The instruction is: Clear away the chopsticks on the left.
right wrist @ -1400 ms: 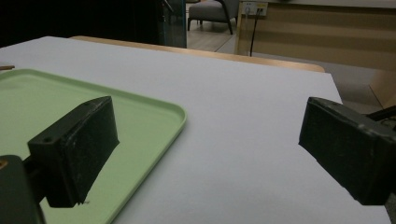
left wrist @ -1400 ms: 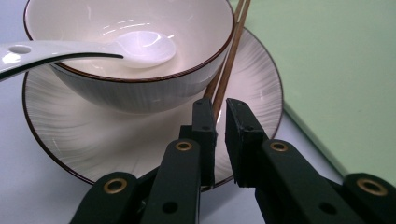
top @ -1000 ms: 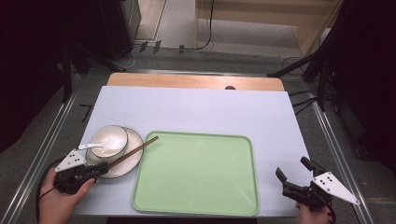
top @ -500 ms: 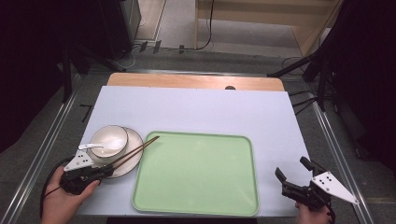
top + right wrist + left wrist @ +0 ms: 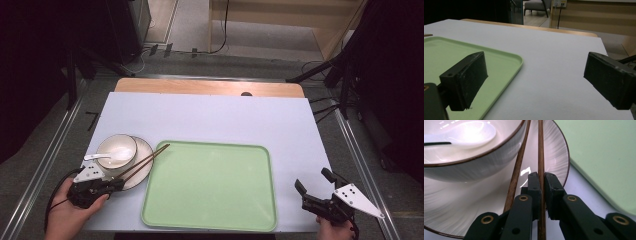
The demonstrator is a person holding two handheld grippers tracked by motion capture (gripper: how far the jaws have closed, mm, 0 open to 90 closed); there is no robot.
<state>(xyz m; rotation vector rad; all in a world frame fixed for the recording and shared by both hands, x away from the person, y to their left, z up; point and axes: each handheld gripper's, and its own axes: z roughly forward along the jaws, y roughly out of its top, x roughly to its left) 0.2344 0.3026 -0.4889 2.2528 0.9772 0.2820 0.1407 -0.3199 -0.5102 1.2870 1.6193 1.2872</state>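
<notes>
The tabletop (image 5: 215,117) carries a green tray (image 5: 210,185) that holds nothing of the tableware yet, so the work looks barely begun. To its left a bowl (image 5: 116,150) with a white spoon (image 5: 107,155) sits on a plate (image 5: 142,150). A pair of chopsticks (image 5: 145,160) lies slanted across the plate's rim, tips toward the tray. The left hand-held gripper (image 5: 541,178) pinches one chopstick while the other stick lies just beside its jaws. The right hand-held gripper (image 5: 312,186) waits spread wide near the tray's right edge, holding nothing.
</notes>
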